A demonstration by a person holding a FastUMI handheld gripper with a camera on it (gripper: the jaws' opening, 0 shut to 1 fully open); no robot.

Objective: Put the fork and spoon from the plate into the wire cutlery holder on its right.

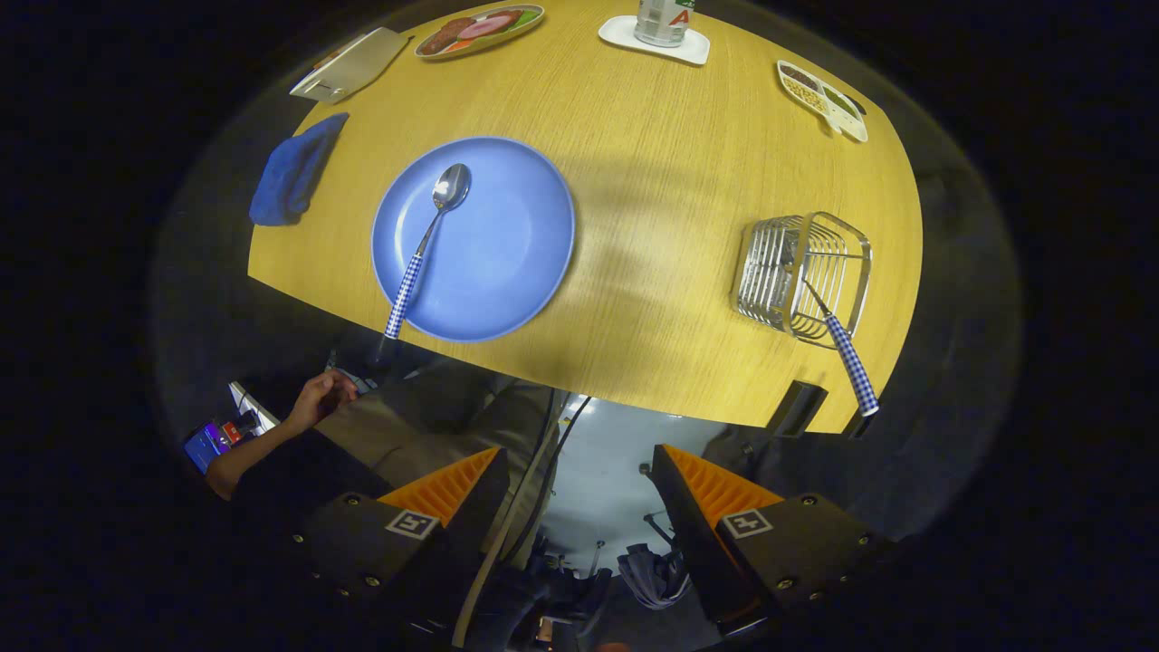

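Note:
A spoon (426,240) with a blue-and-white checked handle lies across the left side of a round blue plate (507,244), bowl toward the far side, handle reaching past the plate's near rim. To the plate's right stands the wire cutlery holder (797,267). The fork (842,349) leans inside it, checked handle sticking out toward the table's near edge. My gripper (579,471) hangs high above the near table edge, well back from both. Its fingers stand open with nothing between them.
A folded blue cloth (294,172) lies left of the plate. At the far side are a flat tablet-like slab (349,65), an oval dish of food (480,30), a can on a white coaster (656,36) and a divided snack tray (822,98). A person's hand (317,403) rests below the table edge.

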